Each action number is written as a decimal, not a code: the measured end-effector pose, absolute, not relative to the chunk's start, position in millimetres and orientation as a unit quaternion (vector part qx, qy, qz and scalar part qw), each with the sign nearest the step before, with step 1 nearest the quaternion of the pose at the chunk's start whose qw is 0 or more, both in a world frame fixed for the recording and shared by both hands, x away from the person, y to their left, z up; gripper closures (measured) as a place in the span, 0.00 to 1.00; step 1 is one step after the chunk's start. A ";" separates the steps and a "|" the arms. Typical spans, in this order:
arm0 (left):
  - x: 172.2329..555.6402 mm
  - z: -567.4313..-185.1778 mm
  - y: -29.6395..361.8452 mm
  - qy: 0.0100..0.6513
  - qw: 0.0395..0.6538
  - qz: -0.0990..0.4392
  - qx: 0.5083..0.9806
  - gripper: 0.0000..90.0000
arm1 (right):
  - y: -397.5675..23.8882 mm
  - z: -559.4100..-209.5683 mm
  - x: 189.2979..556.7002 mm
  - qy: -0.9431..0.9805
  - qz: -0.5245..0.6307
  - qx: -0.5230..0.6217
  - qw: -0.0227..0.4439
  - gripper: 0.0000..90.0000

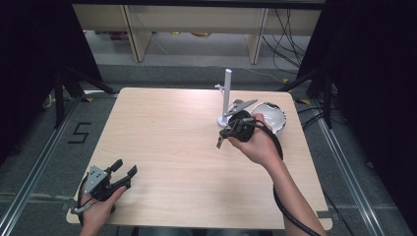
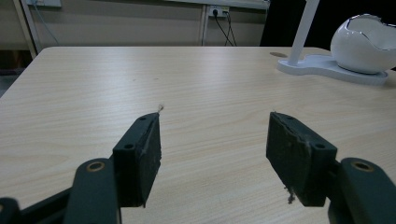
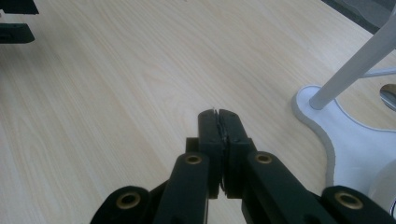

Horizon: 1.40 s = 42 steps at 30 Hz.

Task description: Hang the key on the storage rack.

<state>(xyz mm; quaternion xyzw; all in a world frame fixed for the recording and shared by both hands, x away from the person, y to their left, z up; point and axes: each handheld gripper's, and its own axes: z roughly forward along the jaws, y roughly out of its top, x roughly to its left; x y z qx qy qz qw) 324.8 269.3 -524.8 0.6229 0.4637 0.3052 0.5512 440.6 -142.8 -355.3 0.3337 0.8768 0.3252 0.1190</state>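
Wooden table; left claw spread wide, right claw clenched, apparently empty.

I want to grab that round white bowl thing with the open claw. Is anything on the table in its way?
Nothing visible stands in the way. Bare table runs from the left gripper, jaws open, to the white bowl sitting on its white stand. The right gripper, jaws closed, hovers just beside the stand, so it might crowd the approach.
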 end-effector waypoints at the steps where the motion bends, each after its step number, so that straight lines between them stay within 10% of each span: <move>1: 325.3 -525.1 268.9 0.463 0.553 0.305 0.622 0.39 | -142.3 -354.3 442.3 0.878 0.325 0.330 0.118 1.00; 42: 324.6 -525.1 271.2 0.465 0.559 0.298 0.618 0.39 | -113.0 -296.8 543.1 0.831 0.351 0.386 0.193 1.00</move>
